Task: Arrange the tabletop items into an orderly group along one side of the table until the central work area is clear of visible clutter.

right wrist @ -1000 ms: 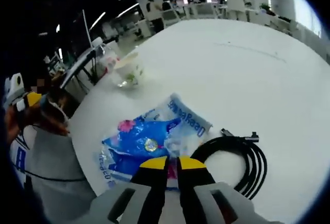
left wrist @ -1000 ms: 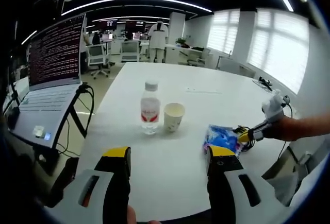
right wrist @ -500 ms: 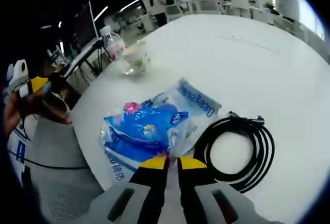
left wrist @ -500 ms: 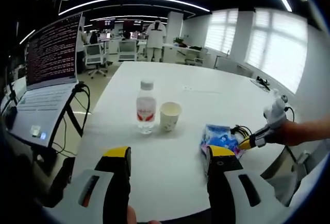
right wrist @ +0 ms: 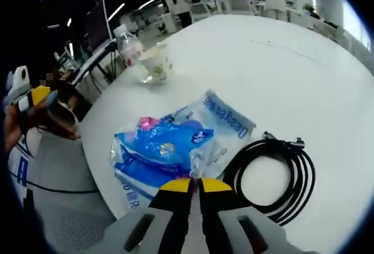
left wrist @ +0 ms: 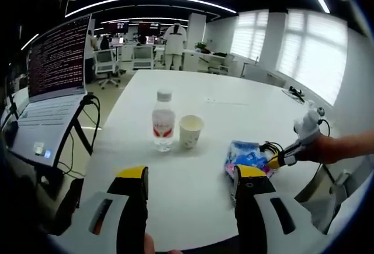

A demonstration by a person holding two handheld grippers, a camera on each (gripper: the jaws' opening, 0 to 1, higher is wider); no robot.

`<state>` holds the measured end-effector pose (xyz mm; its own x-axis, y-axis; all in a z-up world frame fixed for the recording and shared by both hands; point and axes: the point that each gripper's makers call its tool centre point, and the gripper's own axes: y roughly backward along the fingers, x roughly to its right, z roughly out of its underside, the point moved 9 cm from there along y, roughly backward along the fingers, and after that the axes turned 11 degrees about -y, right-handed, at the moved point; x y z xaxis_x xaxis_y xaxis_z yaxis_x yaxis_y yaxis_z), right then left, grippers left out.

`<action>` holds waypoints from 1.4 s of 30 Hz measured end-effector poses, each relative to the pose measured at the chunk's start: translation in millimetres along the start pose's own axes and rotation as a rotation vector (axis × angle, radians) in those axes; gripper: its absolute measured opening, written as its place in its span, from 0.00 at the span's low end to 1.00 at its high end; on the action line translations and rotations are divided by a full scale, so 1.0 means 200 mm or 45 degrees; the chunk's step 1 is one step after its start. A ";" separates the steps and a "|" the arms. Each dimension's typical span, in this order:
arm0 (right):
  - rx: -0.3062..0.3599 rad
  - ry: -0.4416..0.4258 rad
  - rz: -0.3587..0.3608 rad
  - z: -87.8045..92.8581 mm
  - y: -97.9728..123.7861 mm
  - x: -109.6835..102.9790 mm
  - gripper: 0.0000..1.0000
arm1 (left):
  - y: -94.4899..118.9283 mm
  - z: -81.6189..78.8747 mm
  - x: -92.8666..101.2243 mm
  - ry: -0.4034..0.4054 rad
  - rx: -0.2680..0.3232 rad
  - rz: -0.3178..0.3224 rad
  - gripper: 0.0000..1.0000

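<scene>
Right gripper [right wrist: 196,183] pinched shut on the blue packet's [right wrist: 169,152] edge; left gripper [left wrist: 190,175] spread wide, holding nothing.

From the right jaws, the packet lies at twelve o'clock on the white table [right wrist: 274,73], a coiled black cable [right wrist: 274,172] just beside it at three. In the left gripper view, a water bottle [left wrist: 163,121] and paper cup [left wrist: 190,131] stand upright side by side at twelve; a laptop [left wrist: 49,84] sits off-table at ten.

To my left a laptop [left wrist: 55,84] sits open on a black stand [left wrist: 87,134], its screen full of pale text lines, a cable hanging from its side. Beyond the far end of my desk, a person in white [left wrist: 175,39] stands among office chairs [left wrist: 109,64] and other desks. Bright blinds cover the windows [left wrist: 304,55] at right. Light strips [left wrist: 152,0] curve across the dark ceiling.
</scene>
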<state>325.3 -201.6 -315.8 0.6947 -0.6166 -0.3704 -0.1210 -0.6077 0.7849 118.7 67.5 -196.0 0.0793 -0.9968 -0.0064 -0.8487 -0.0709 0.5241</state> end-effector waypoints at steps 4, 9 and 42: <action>0.019 -0.006 0.001 -0.01 0.01 -0.01 0.00 | 0.01 0.01 -0.01 0.009 -0.002 -0.009 0.59; 0.037 -0.024 0.005 -0.04 0.01 0.03 0.00 | 0.01 0.02 -0.02 0.016 -0.003 -0.019 0.59; 0.320 -0.237 0.184 -0.44 0.30 0.56 0.00 | -0.04 0.03 0.02 0.024 -0.041 -0.007 0.59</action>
<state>458.2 -263.2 -266.0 0.5192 -0.7720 -0.3666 -0.3956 -0.5973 0.6976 123.1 64.6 -205.1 0.0944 -0.9955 0.0065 -0.8309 -0.0752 0.5513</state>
